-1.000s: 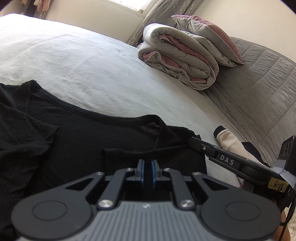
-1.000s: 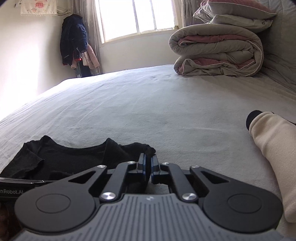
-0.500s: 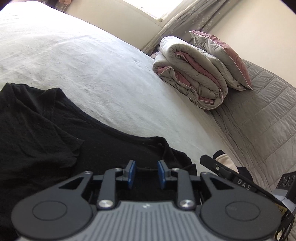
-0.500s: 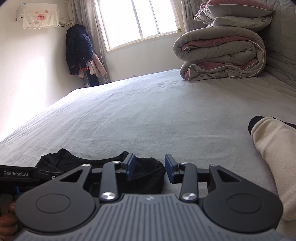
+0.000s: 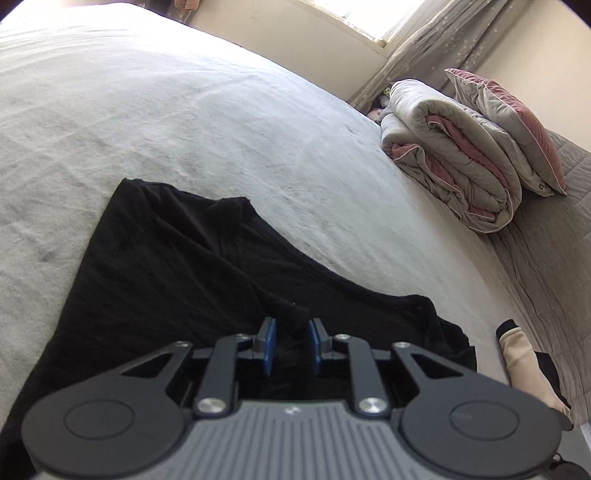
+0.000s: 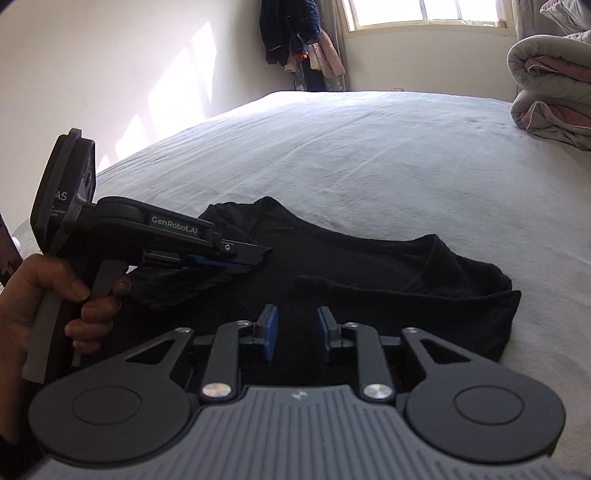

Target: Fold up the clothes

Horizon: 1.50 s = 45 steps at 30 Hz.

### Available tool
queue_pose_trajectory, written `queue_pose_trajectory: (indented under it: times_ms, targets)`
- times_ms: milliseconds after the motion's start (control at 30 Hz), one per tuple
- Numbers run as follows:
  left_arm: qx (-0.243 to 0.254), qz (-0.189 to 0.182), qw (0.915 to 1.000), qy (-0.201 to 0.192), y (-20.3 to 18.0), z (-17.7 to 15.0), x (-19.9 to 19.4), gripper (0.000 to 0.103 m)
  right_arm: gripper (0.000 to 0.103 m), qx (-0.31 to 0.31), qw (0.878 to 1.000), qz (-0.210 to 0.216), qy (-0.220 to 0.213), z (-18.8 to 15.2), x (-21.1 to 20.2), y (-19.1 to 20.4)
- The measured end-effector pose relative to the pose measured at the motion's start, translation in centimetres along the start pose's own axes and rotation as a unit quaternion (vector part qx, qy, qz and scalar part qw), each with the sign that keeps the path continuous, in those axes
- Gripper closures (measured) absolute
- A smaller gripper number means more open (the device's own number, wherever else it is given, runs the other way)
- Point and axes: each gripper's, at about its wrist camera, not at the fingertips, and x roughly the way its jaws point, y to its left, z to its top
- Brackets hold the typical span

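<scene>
Black shirt (image 5: 177, 280) lay between both closing grippers, left (image 5: 289, 349) and right (image 6: 297, 334); neither yet pinched; we'd grip hems evenly.

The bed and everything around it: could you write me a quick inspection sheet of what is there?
Surface: bed with a pale sheet, slightly creased.
Job's things: black shirt lying partly folded on the sheet.
Clutter: rolled quilt with a pillow on top; a cream sleeve at the bed's edge.
Grippers: left gripper closing, black cloth bunched between its blue pads; right gripper closing over the shirt, gap still visible. A hand holds the left one.
Cables: nothing seen.
Surroundings: window, clothes hanging in the corner, curtain.
</scene>
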Motion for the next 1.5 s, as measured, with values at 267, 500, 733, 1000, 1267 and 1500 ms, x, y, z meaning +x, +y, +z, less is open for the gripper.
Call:
queue_pose_trajectory:
  times_ms: [267, 500, 733, 1000, 1267, 1500]
  targets:
    - [0.001, 0.000, 0.9999, 0.016, -1.2, -0.2, -0.2, 0.084, 0.077, -0.020, 0.999, -0.045, 0.012, -0.2, 1.8, 1.7]
    - [0.063, -0.009, 0.9978, 0.021, -0.2, 0.0, -5.4, 0.084, 0.077, 0.001, 0.996, -0.090, 0.005, -1.0, -1.9, 3.0]
    - [0.097, -0.073, 0.9914, 0.049, 3.2, -3.4, -5.0, 0.091, 0.076, 0.011, 0.994, -0.103, 0.020, -3.8, -0.4, 5.6]
    - [0.008, -0.131, 0.9914, 0.008, 5.4, -5.7, -7.8, 0.085, 0.068, 0.063, 0.988, -0.138, -0.032, -4.1, -2.7, 7.3]
    - [0.017, -0.123, 0.9922, 0.008, 6.1, -9.9, -13.3, 0.065, 0.044, 0.107, 0.981, -0.153, -0.047, -6.6, -8.8, 9.0]
    - [0.094, -0.118, 0.9885, -0.006, 5.8, -15.0, -17.9, 0.057, 0.029, 0.152, 0.975, -0.153, -0.045, -10.8, -13.2, 10.1]
